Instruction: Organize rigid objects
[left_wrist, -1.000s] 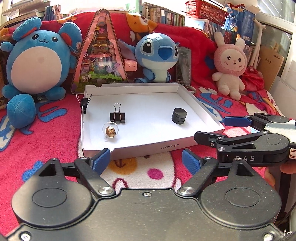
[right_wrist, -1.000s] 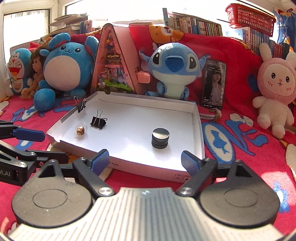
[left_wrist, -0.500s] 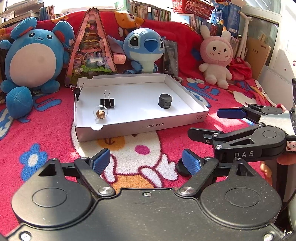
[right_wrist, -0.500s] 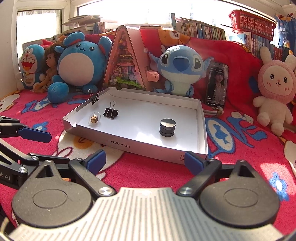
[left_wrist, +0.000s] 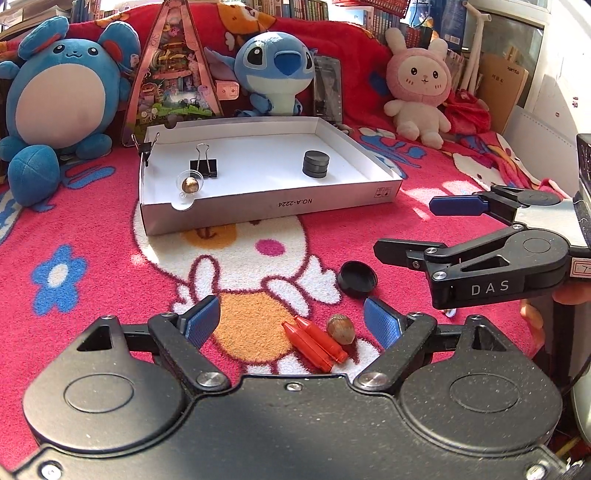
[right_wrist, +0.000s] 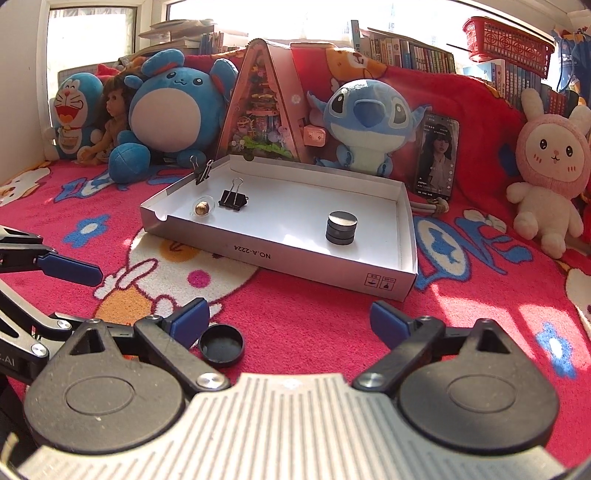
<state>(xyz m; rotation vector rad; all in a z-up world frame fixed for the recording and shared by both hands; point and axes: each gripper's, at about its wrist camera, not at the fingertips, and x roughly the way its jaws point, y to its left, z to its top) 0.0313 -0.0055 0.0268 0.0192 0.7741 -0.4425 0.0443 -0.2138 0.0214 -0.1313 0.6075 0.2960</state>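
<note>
A white cardboard box (left_wrist: 386, 184) (right_wrist: 406, 273) lies on the red blanket. Inside it are a black binder clip (left_wrist: 204, 168) (right_wrist: 232, 199), a clear ball with a nut in it (left_wrist: 190, 184) (right_wrist: 203, 207) and a stack of black discs (left_wrist: 316, 164) (right_wrist: 341, 229). Nearer to me on the blanket lie a black cap (left_wrist: 357, 277) (right_wrist: 221, 347), two orange-red sticks (left_wrist: 314, 341) and a hazelnut (left_wrist: 340, 328). My left gripper (left_wrist: 292, 323) hangs open over the sticks and hazelnut, gripping nothing. My right gripper (right_wrist: 289, 321) (left_wrist: 417, 229) is open and its jaws are opening; the cap lies by its left finger, ungripped.
Plush toys line the back: a blue round one (left_wrist: 59, 99), a blue alien (left_wrist: 275, 70) and a pink rabbit (left_wrist: 421, 88). A triangular diorama box (left_wrist: 173, 74) and a phone (right_wrist: 437, 155) stand behind the box. A small clip (left_wrist: 146, 147) grips the box's left wall.
Both grippers drew back from the box, which now looks farther off. The black cap, orange-red sticks and hazelnut came into view. The right jaws widened.
</note>
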